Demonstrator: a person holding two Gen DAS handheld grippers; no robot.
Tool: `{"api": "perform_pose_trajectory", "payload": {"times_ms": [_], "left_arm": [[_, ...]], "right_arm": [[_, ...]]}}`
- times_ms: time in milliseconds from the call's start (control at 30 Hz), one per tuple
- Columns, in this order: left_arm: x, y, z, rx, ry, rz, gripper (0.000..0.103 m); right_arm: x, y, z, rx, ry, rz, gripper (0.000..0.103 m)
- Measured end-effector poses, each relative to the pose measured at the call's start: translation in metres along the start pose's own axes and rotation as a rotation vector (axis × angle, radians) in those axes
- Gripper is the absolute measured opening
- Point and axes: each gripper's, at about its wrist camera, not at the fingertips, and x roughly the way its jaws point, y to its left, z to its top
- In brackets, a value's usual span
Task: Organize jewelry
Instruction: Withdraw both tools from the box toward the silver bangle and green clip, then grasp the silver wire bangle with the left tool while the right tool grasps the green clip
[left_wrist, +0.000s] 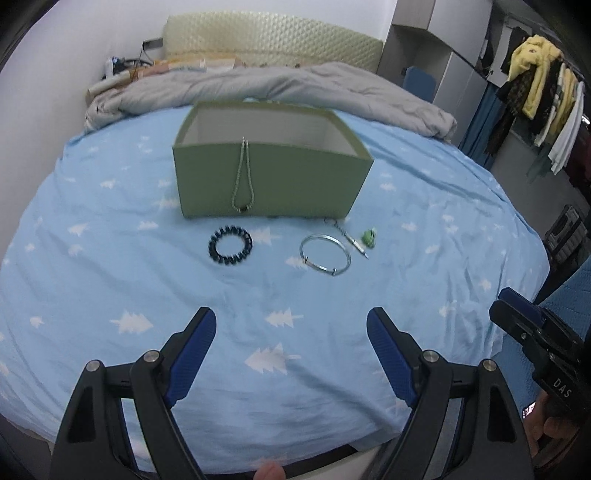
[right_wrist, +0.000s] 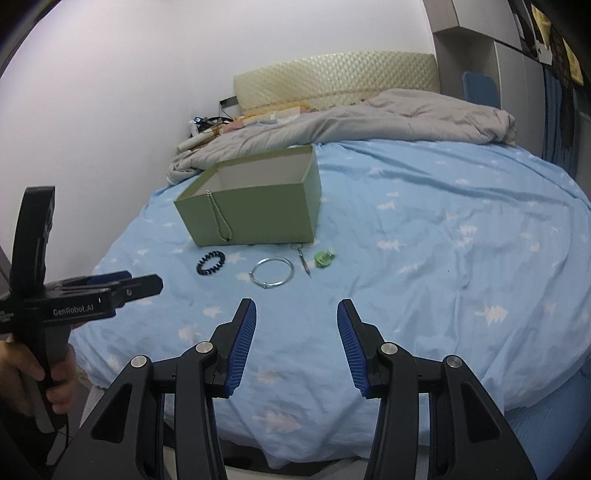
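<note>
The box (left_wrist: 271, 181) near the middle of the bed looks like matt green card with a pale paper lining, and a beaded metal chain (left_wrist: 243, 177) hangs shiny down its front wall. In front of it the bangle (left_wrist: 325, 254) is polished silvery metal and the bracelet (left_wrist: 229, 245) glossy dark beads. The bed sheet (left_wrist: 110, 280) is soft, creased cotton-like cloth, and the gripper pads (right_wrist: 242, 343) are ribbed blue rubbery plastic on matt black frames.

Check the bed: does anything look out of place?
Yes: a silver beaded chain hangs over the open green cardboard box's front wall, half outside, rather than lying inside.
</note>
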Motion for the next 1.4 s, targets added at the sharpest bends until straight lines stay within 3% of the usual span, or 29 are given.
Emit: {"api": "perform_pose_trajectory", "payload": {"times_ms": [467,733,1000,1267,1333,1400], "left_arm": [[0.076,0.001,0.014,-0.054,0.074,-0.040,0.084],[0.127,0.005,0.029,-0.102,0.098,-0.117,0.081],[0.150,-0.003,0.038,-0.072,0.094,-0.125,0.058],[0.165,-0.018,0.038,0.029,0.122,-0.078,0.047],[0.169,-0.023,0.040,0.048,0.128,-0.065,0.040],[0.173,-0.028,0.041,0.070,0.127,-0.047,0.037]], "right_arm": [[0.068,-0.028,0.012,0.018,0.048,-0.012,0.044],[0.120,-0.040,0.024,0.015,0.090,0.012,0.042],[0.168,-0.047,0.035,0.019,0.121,0.024,0.037],[0.199,-0.045,0.042,0.013,0.168,0.044,0.034],[0.201,-0.045,0.043,0.010,0.175,0.042,0.033],[0.204,-0.043,0.044,-0.003,0.186,0.011,0.025]]}}
